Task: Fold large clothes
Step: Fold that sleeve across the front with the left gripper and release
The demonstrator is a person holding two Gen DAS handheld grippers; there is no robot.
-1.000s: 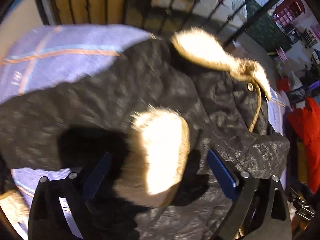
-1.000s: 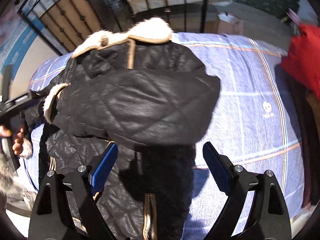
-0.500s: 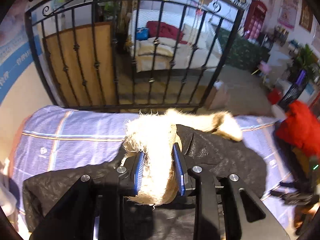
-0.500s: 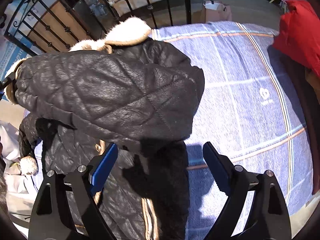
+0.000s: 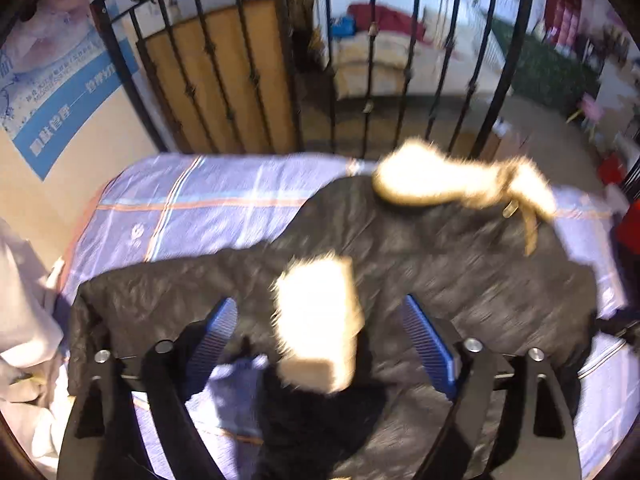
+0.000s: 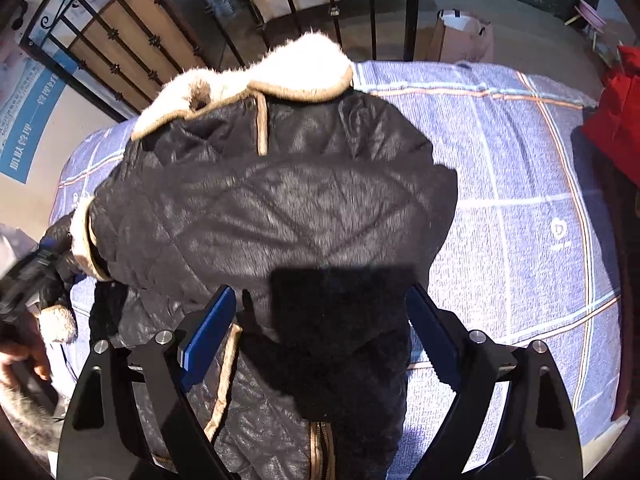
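A black quilted jacket [image 6: 280,208] with a cream fur collar [image 6: 264,76] lies on a bed with a blue plaid sheet [image 6: 520,200]. One sleeve is folded across the body, and its fur cuff [image 5: 318,320] lies between the fingers of my left gripper [image 5: 326,340], which is open and holds nothing. The jacket [image 5: 440,260] and collar [image 5: 440,178] fill the left wrist view. My right gripper [image 6: 316,328] is open just above the jacket's lower part. A second fur cuff [image 6: 86,236] shows at the left.
A black iron railing [image 5: 372,60] stands behind the bed. A red garment [image 6: 616,120] lies at the right edge. White cloth [image 5: 24,320] is heaped at the left. The left gripper and hand show in the right wrist view [image 6: 24,300].
My left gripper was shut on the fur cuff half a second ago; it has opened and let the cuff drop onto the jacket. The sleeve now lies folded across the body.
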